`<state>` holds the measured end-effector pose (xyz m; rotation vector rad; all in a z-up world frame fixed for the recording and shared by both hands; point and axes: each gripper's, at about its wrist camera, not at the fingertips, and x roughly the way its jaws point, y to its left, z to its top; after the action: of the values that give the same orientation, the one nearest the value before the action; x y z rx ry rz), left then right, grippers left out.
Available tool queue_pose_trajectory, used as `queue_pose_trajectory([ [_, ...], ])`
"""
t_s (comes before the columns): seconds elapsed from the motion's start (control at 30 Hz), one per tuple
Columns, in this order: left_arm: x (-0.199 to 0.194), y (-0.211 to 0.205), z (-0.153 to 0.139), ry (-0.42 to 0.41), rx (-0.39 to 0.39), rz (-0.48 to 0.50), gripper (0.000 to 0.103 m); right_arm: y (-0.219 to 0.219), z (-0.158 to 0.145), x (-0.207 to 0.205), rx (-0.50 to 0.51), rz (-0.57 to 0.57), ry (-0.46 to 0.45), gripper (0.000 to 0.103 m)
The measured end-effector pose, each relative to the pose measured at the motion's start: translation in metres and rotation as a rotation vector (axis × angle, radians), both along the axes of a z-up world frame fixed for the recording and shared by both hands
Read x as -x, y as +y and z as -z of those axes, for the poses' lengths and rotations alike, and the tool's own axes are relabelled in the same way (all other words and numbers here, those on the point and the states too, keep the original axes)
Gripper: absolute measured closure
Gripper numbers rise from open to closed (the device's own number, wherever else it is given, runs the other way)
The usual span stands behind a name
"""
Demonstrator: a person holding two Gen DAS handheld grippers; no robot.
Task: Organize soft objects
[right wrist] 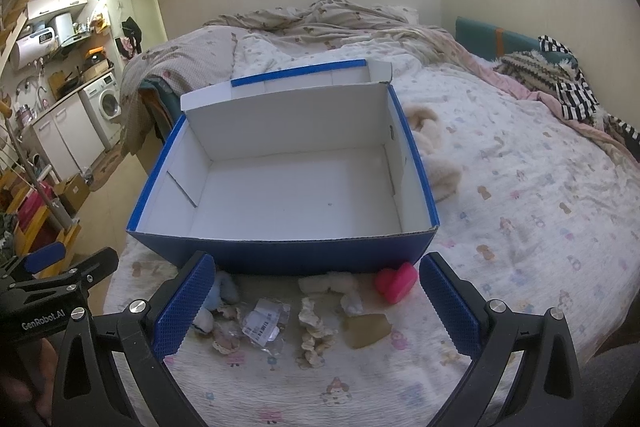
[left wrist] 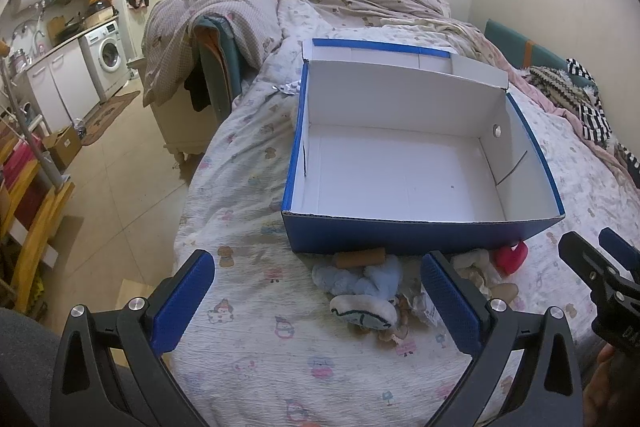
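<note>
An open blue cardboard box (left wrist: 404, 231) (right wrist: 280, 255) with a white, empty inside sits on the bed. In front of it lies a heap of small soft toys: a light blue plush (left wrist: 360, 281) (right wrist: 224, 289), a red heart (left wrist: 511, 255) (right wrist: 396, 281), cream plush pieces (right wrist: 314, 327) and a tan patch (right wrist: 366, 330). A beige plush (right wrist: 434, 155) lies to the right of the box. My left gripper (left wrist: 316, 301) hovers open just before the blue plush. My right gripper (right wrist: 316, 301) hangs open over the heap, empty.
A crinkled plastic packet with a barcode (right wrist: 264, 327) lies among the toys. Rumpled quilts (left wrist: 248, 11) and striped clothing (right wrist: 568, 91) cover the far bed. The bed's left edge drops to a tiled floor (left wrist: 112, 187), with a washing machine (left wrist: 106, 53) beyond.
</note>
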<state>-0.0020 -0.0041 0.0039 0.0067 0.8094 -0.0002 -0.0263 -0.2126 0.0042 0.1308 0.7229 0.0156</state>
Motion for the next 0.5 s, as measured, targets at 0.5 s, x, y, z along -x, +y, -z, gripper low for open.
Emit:
queue_pose_trajectory([
  [0.5, 0.0002, -0.0020, 0.0019, 0.001, 0.003, 0.004, 0.000, 0.0015, -0.0005, 0.0002, 0.002, -0.004, 0.001, 0.000],
])
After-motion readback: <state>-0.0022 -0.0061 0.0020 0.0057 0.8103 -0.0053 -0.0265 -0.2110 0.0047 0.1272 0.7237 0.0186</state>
